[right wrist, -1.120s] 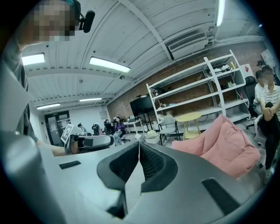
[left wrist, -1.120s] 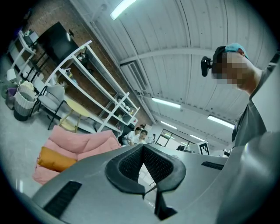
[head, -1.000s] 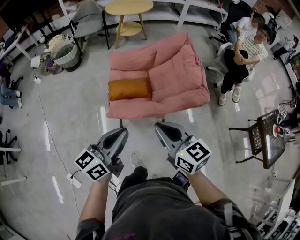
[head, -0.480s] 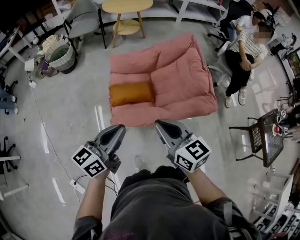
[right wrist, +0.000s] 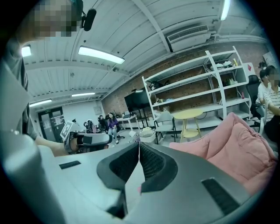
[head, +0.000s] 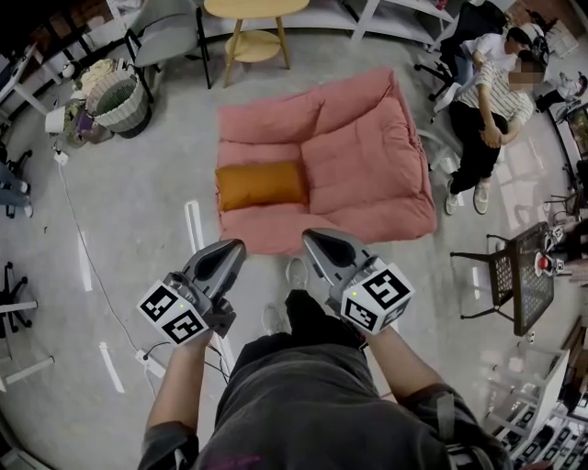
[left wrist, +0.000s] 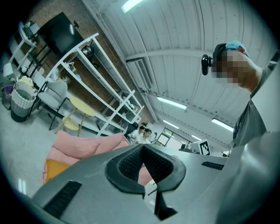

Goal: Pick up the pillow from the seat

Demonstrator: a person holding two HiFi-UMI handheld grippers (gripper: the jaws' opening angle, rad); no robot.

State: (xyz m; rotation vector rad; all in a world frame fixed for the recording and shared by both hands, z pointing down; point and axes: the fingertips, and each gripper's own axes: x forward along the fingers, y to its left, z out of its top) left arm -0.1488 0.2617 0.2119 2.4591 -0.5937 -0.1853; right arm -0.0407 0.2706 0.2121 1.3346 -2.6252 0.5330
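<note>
An orange pillow (head: 261,184) lies on the left part of the seat of a pink floor sofa (head: 367,156). In the head view my left gripper (head: 234,246) and right gripper (head: 310,239) hang side by side just short of the sofa's front edge, both shut and empty. The left gripper view shows its jaws closed tip to tip, with the pillow (left wrist: 54,167) low at the left and the pink sofa (left wrist: 83,146) behind. In the right gripper view the jaws also meet, and the sofa (right wrist: 238,146) fills the right side.
Behind the sofa stand a round yellow side table (head: 254,14) and a grey chair (head: 165,32). A woven basket (head: 121,99) sits at the back left. Two seated people (head: 491,92) are at the right. A black stand (head: 519,275) is near my right side. White shelving (right wrist: 205,87) lines the wall.
The person has walked toward the sofa: both grippers have come closer to its front edge, and the sofa and pillow lie nearer in the head view. Both stayed shut.
</note>
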